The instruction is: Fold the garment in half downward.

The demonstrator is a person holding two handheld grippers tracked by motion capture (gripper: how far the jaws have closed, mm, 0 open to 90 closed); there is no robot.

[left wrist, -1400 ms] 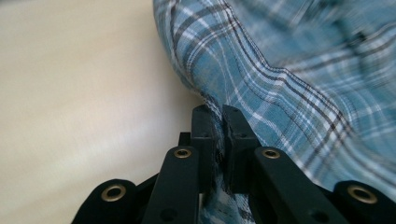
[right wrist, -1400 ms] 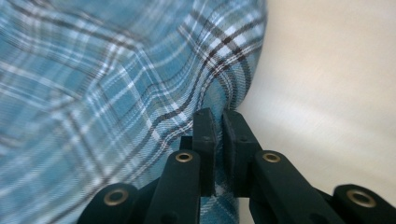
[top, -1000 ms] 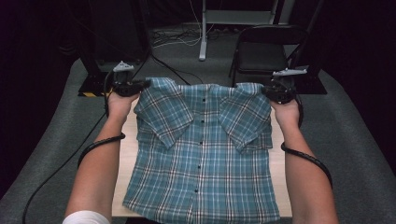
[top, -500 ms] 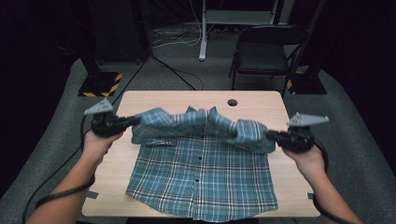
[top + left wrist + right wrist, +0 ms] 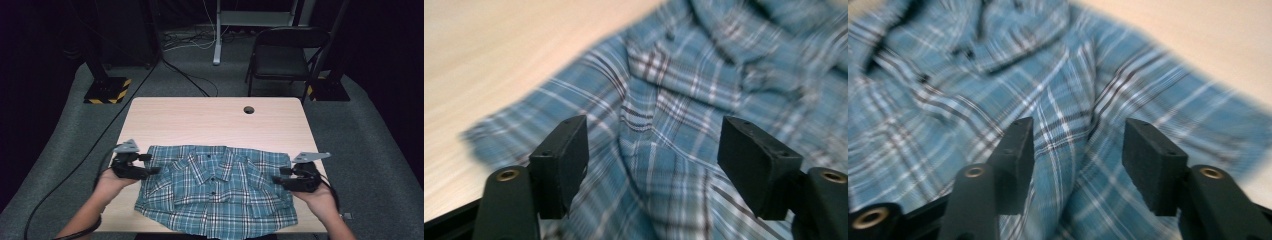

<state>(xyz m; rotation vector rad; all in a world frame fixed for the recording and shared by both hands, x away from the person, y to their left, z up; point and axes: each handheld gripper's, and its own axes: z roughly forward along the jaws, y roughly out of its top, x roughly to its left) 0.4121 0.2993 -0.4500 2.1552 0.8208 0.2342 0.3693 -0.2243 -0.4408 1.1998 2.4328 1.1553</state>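
Resting your forearms at the near edge of the counter (image 5: 210,117), you hold one tool at each side of the plaid shirt (image 5: 217,192). Your left hand (image 5: 112,182) carries the left tool (image 5: 150,167) with its tip pointing inward at the shirt's left edge; your right hand (image 5: 315,197) carries the right tool (image 5: 277,177) pointing inward at the shirt's right edge. Both tools are released: their jaws have just been opening and now stand apart, with cloth lying beyond and below the gap and no pad pressing it. The shirt lies folded over on itself on the near half of the counter, collar and button placket facing up, its lower hem at the near counter edge. Both gripper views are motion-blurred, so whether the jaw tips touch the fabric cannot be told. Your elbows are cut off by the bottom of the high view.
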